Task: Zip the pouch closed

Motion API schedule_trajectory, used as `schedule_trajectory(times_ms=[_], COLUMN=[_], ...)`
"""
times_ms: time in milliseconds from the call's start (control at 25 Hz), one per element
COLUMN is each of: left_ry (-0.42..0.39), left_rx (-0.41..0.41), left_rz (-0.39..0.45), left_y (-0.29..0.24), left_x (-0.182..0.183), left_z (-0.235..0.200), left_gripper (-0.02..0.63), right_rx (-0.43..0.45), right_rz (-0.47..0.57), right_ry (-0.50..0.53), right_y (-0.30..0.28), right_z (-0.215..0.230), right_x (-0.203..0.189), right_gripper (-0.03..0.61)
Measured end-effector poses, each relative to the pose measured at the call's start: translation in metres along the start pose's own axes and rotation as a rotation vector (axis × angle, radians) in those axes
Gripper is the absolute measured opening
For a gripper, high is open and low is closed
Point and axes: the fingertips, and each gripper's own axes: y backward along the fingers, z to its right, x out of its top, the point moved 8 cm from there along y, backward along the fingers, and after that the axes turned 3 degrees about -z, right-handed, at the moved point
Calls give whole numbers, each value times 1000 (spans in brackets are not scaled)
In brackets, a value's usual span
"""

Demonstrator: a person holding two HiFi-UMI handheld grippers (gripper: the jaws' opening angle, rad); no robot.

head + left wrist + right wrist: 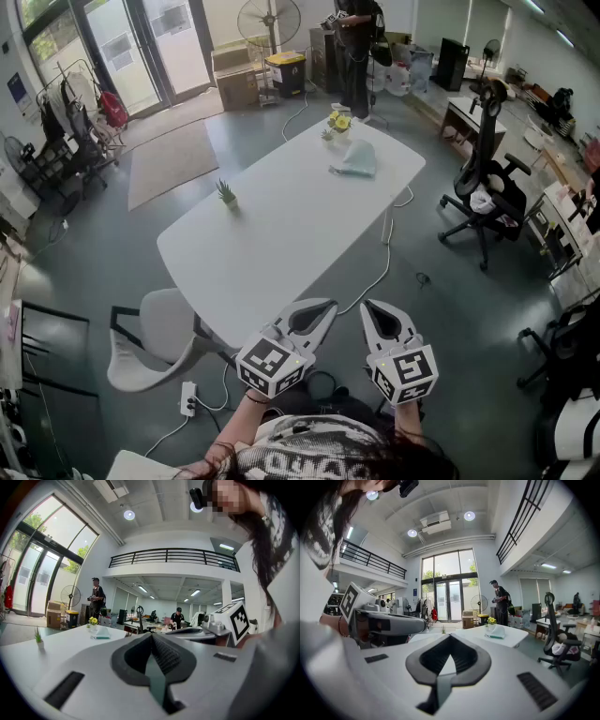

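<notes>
Head view first: the pouch [354,159] sat at the far end of the table [281,234], just beside the yellow flowers [338,122]. Both my grippers were off the table's near end, well apart from it. The left gripper [323,307] and right gripper [370,309] were each pinched shut on nothing, tips angled toward each other. The pouch lay straight ahead down the table's length, maybe a touch closer to my right side, though I'd call it even. The whole bare tabletop lay between us, with only a small plant [226,193] near its left edge.

Left gripper view: jaws together, empty. The pouch [101,633] showed on the table, left of my tips, with a darker strip along the edge facing me. I guessed that was the zip, running sideways to me, but it was too small to be sure.

Right gripper view: same deal, jaws closed and empty. The pouch [497,632] lay flat on the table, right of my tips.

Room-wise, a person [354,47] stood beyond the table's far end and an office chair [483,197] sat off its right side.
</notes>
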Motion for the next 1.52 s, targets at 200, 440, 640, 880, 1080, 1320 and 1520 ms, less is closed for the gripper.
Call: schedule_trajectory(times_ms=[200,440,640,880,1080,1320,1520], left_ry=[-3,-6,2,-6,-4,24,41], left_rx=[24,68,100,111,104,76,67], left_rz=[13,6,-13,-38,-55,-60,-34], left_y=[-14,-20,-18,-23,-39,-77,-123], left_x=[-2,-11,-16,-10,-10,-10,-3], left_z=[20,40,49,50,39,15,-28], left_gripper=[14,14,14,14,14,14,14], right_rx=[22,67,75,79,62,47,54], right_rz=[-1,0,9,5,-6,-26,-44], right_ry=[23,39,39,21,-4,-36,-26], right_y=[13,22,30,33,26,7,-36], right_z=[19,28,31,36,51,82,117], right_x=[-4,-12,-21,-24,-29,-29,-21], right_gripper=[-5,-5,-3,-3,-3,-3,-3])
